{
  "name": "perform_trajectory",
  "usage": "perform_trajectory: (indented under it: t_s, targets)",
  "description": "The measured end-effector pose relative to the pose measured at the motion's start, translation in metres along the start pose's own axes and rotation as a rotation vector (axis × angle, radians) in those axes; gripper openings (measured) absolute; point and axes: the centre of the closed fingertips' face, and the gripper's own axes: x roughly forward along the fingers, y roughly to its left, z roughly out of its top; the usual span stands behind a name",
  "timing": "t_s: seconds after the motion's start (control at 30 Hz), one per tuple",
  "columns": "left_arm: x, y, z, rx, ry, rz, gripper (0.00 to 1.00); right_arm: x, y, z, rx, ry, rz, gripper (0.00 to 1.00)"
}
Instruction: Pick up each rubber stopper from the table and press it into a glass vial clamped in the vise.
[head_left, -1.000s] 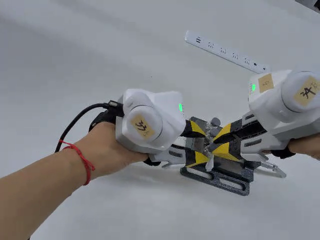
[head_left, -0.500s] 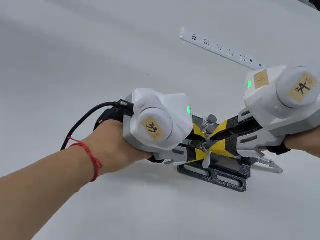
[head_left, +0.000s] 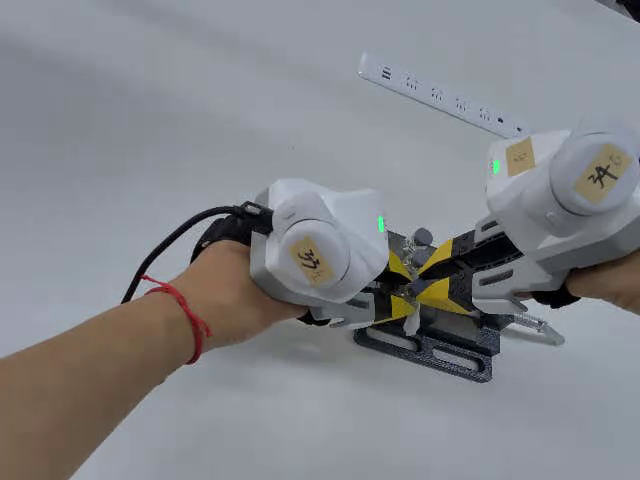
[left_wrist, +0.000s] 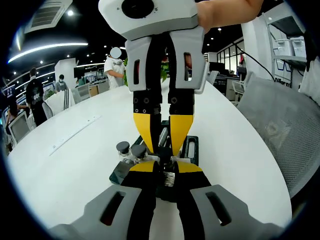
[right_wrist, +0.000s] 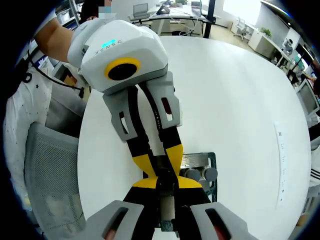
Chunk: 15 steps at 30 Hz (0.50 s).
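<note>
Over the dark vise (head_left: 470, 352), my left gripper (head_left: 402, 288) and right gripper (head_left: 420, 282) meet tip to tip. In the left gripper view my left gripper (left_wrist: 167, 167) is shut on a small glass vial (left_wrist: 167, 178). That vial (head_left: 411, 322) hangs tilted below the tips in the head view. In the right gripper view my right gripper (right_wrist: 166, 184) is shut on a dark stopper (right_wrist: 165, 186) at the vial's top. Two vials with grey stoppers (left_wrist: 130, 149) stand in the vise (left_wrist: 190, 147), just past the tips.
A white power strip (head_left: 440, 95) lies on the white table behind the vise. A black cable (head_left: 165, 250) trails from the left gripper towards the left. The vise's screw handle (head_left: 535, 327) sticks out to the right. Mesh chairs (left_wrist: 280, 130) stand at the table's edge.
The left gripper has edged a little to the right, closer over the vise. Both grippers stay shut and tip to tip. The head camera has shifted slightly.
</note>
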Motion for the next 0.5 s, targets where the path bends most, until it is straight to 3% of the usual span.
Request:
perform_trajectory:
  t_s: [0.37, 0.5]
  targets:
    - [-0.0014, -0.0008, 0.0001, -0.003, -0.003, -0.002, 0.10, 0.0014, 0.0021, 0.0043, 0.007, -0.015, 0.001, 0.09]
    - [-0.0018, -0.0010, -0.0001, -0.007, -0.003, 0.000, 0.10, -0.0057, 0.0022, 0.0081, 0.011, -0.029, -0.002, 0.10]
